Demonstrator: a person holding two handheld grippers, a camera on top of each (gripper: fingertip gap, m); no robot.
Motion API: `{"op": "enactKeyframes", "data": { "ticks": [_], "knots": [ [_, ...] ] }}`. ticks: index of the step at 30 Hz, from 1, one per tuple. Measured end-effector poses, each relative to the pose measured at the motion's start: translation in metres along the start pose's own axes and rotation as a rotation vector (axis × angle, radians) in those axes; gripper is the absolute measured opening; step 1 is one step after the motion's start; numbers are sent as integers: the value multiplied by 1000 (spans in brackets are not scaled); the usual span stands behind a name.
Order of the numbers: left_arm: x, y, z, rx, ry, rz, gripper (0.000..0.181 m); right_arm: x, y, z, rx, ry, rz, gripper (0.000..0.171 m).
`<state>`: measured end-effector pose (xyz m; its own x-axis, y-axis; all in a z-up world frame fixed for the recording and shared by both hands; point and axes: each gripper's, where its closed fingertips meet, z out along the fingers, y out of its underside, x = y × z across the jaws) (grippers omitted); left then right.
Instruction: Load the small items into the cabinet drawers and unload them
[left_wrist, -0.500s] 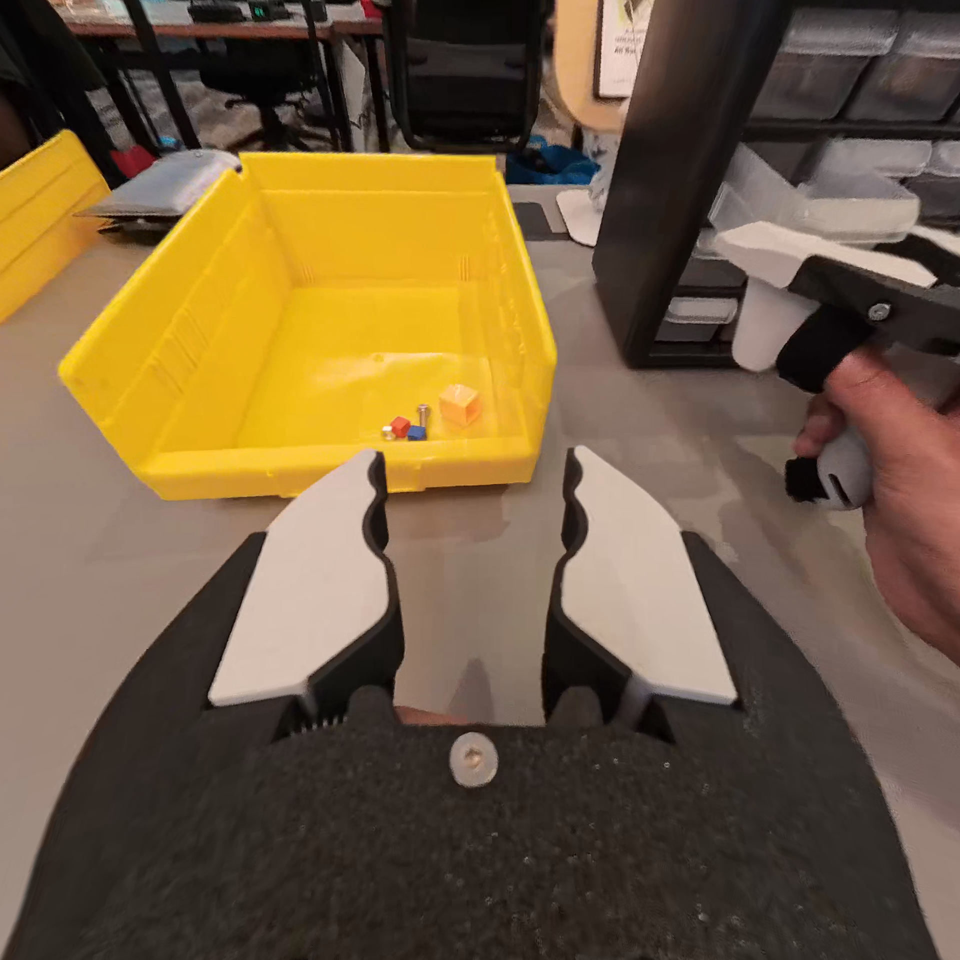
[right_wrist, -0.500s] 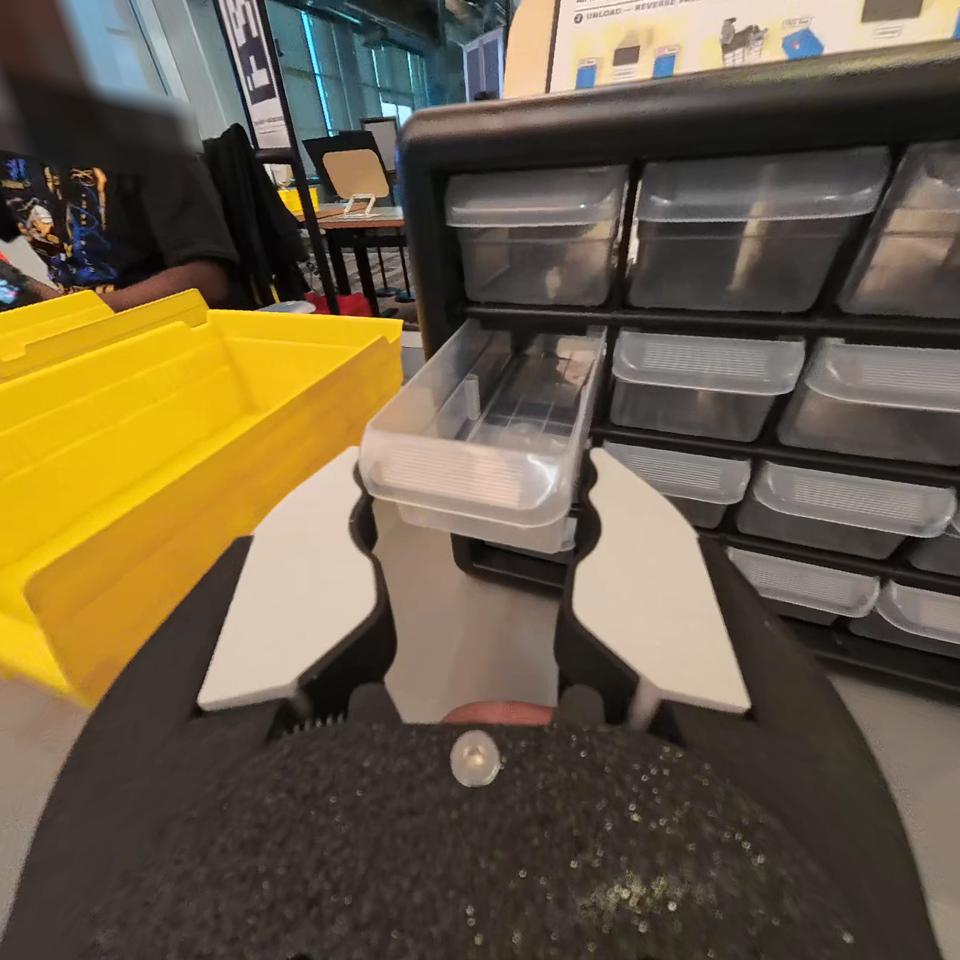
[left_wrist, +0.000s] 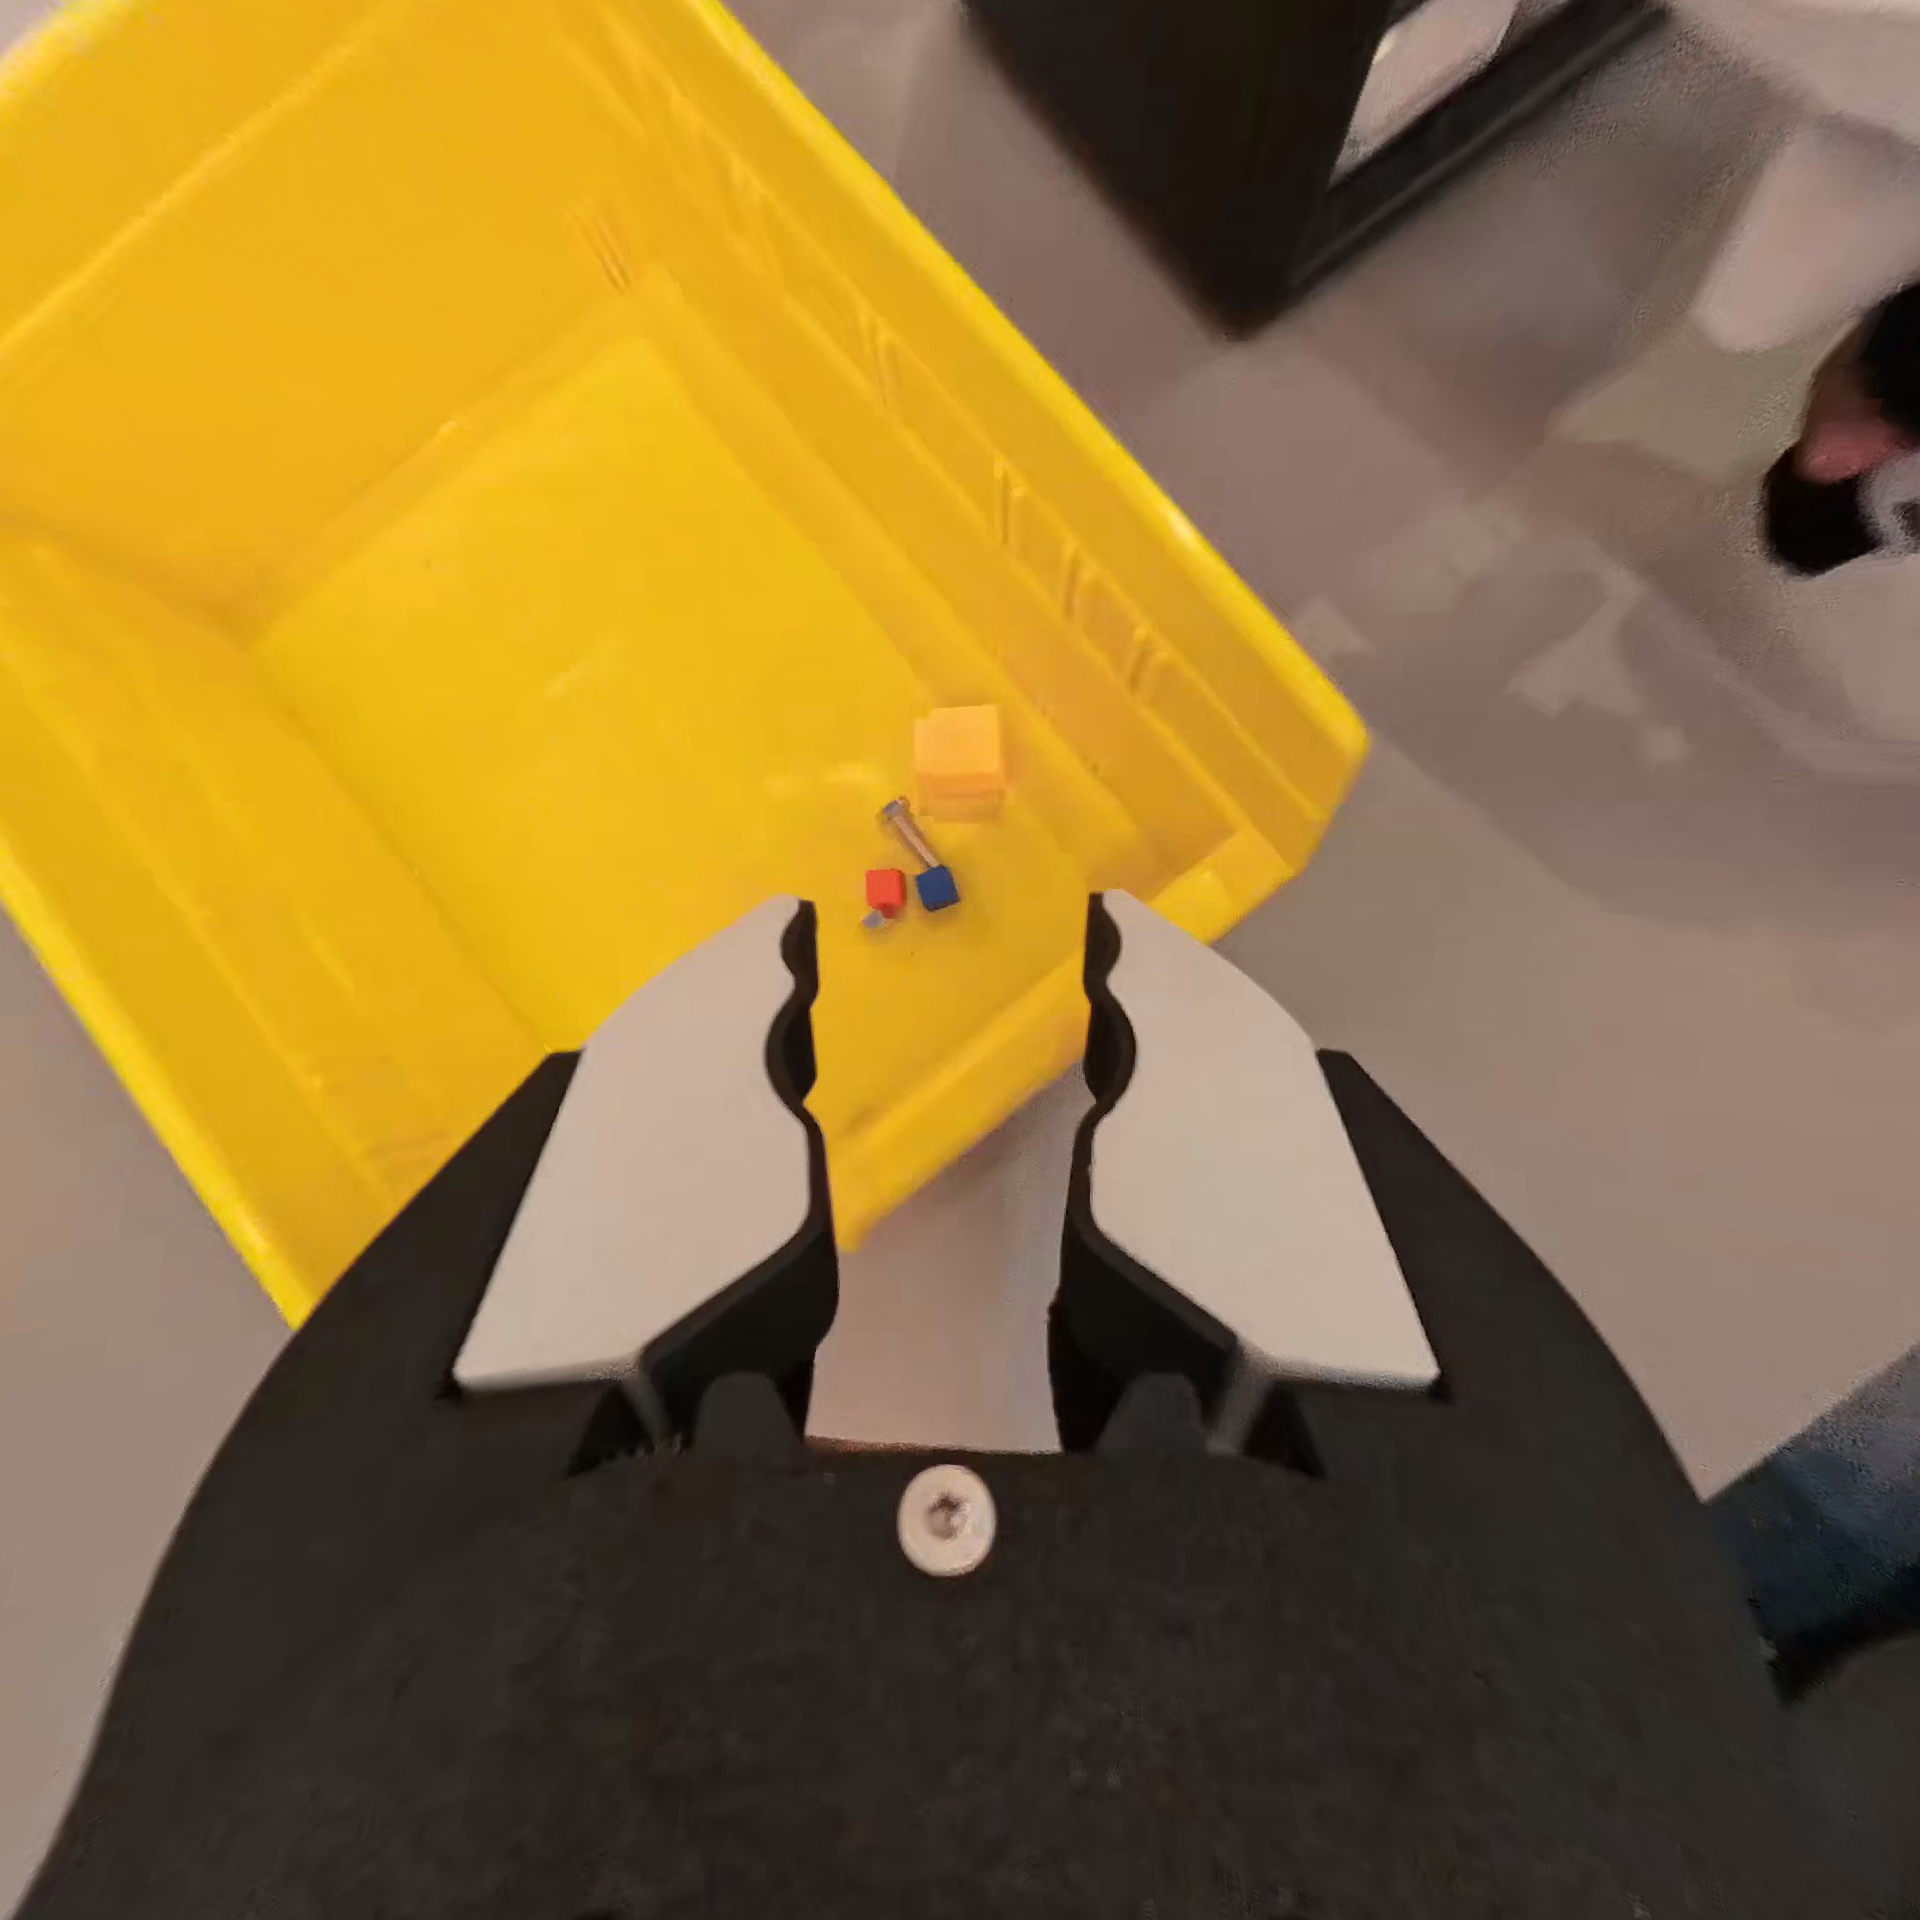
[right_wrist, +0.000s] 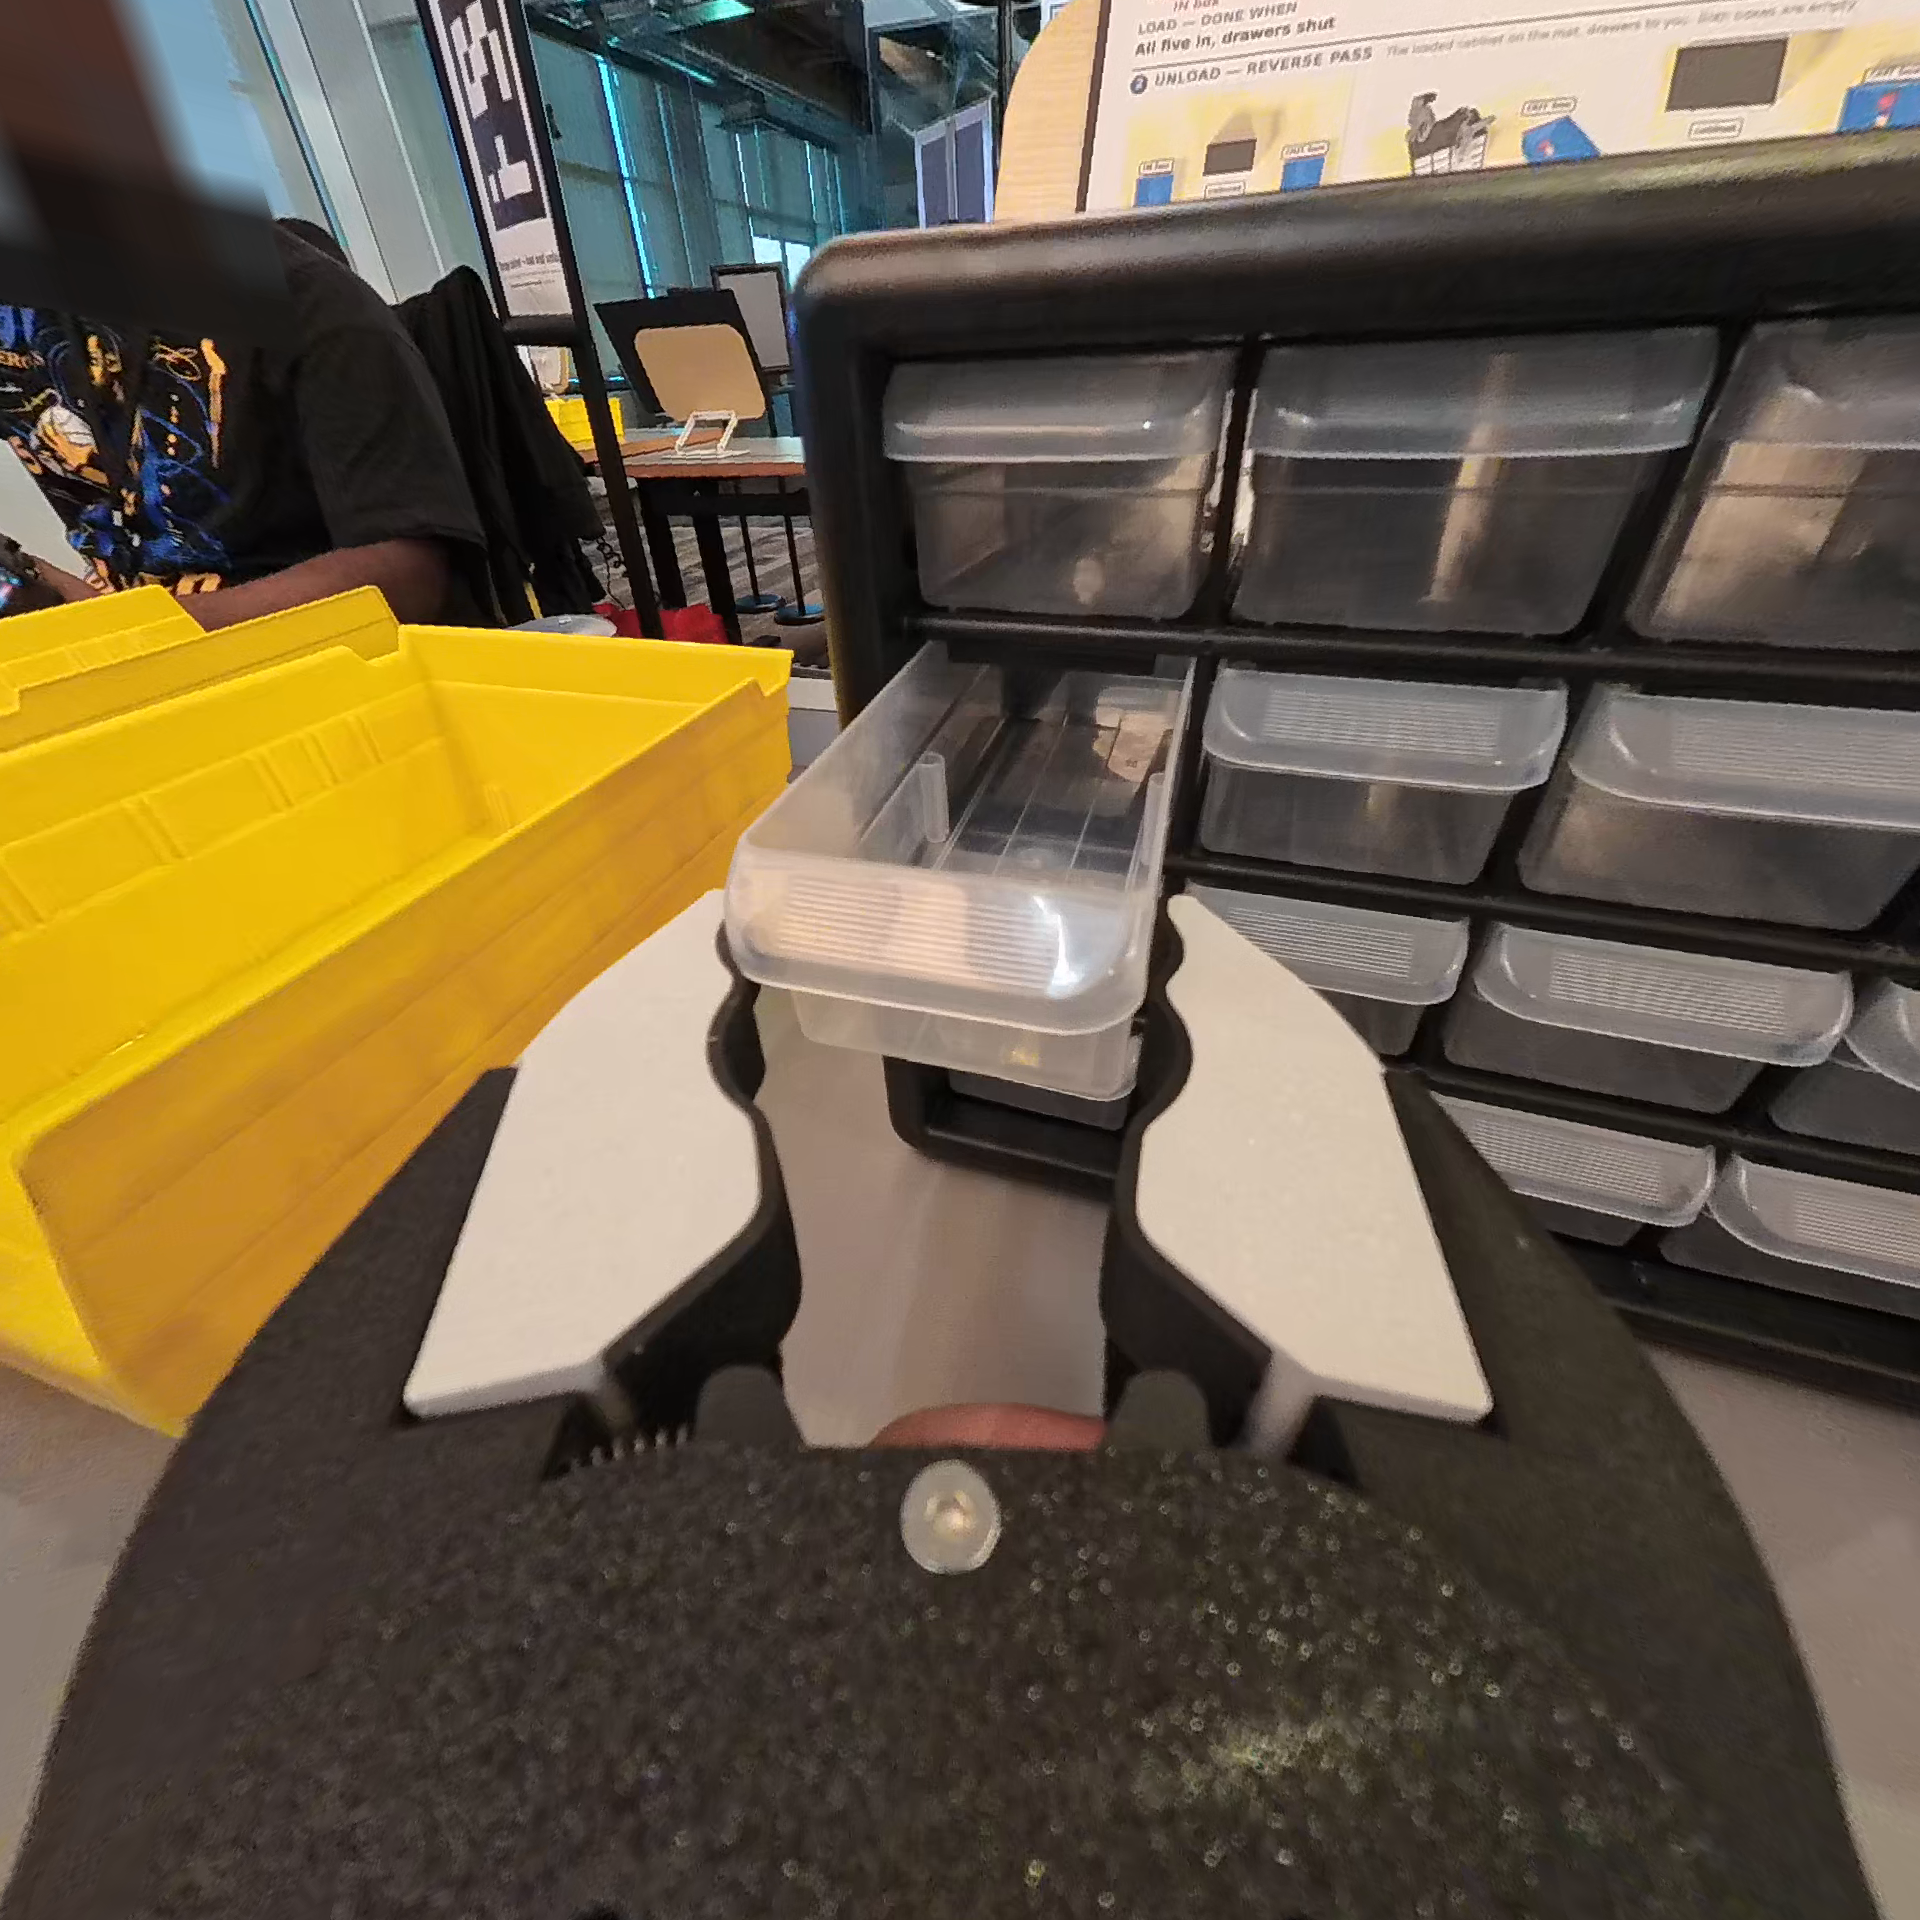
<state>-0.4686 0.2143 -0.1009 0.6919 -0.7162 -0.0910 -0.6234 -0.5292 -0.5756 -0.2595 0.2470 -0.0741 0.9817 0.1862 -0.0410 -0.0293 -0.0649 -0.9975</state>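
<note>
Left tongs (left_wrist: 945, 940) wide open, empty, over the yellow bin (left_wrist: 1288, 790); red cube (left_wrist: 884, 888), blue cube (left_wrist: 936, 889) and screw (left_wrist: 907, 837) clustered mid-frame. Risk: we pinch two at once. Right tongs (right_wrist: 945, 940) open, empty, below the pulled-out drawer (right_wrist: 935, 935); we could bump it.

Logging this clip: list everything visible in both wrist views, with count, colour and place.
yellow bin: one, yellow, on the table left of the cabinet; a second yellow bin edge shows behind it in the right wrist view
orange cube: one, bin floor
red cube: one, bin floor
blue cube: one, beside the red
screw: one, silver, between the cubes
cabinet: one, black, clear drawers
open drawer: one, clear, second row, far left, looks empty
seated person: one, background
left gripper: open, above the bin
right gripper: open, at the drawer front
</note>
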Motion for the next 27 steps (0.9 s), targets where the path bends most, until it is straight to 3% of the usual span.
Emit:
{"op": "enactKeyframes", "data": {
  "ticks": [7, 11, 27],
  "knots": [
    [-12, 20, 49, -258, 131, 55, 53, 0, 0, 1, 2, 2, -12, 71],
    [-23, 30, 64, -329, 102, 49, 58, 0, 0, 2, -3, 1, -7, 71],
    [-37, 35, 73, -474, 122, 59, 43, 1, 1, 2, -8, 3, -18, 67]
  ]
}}
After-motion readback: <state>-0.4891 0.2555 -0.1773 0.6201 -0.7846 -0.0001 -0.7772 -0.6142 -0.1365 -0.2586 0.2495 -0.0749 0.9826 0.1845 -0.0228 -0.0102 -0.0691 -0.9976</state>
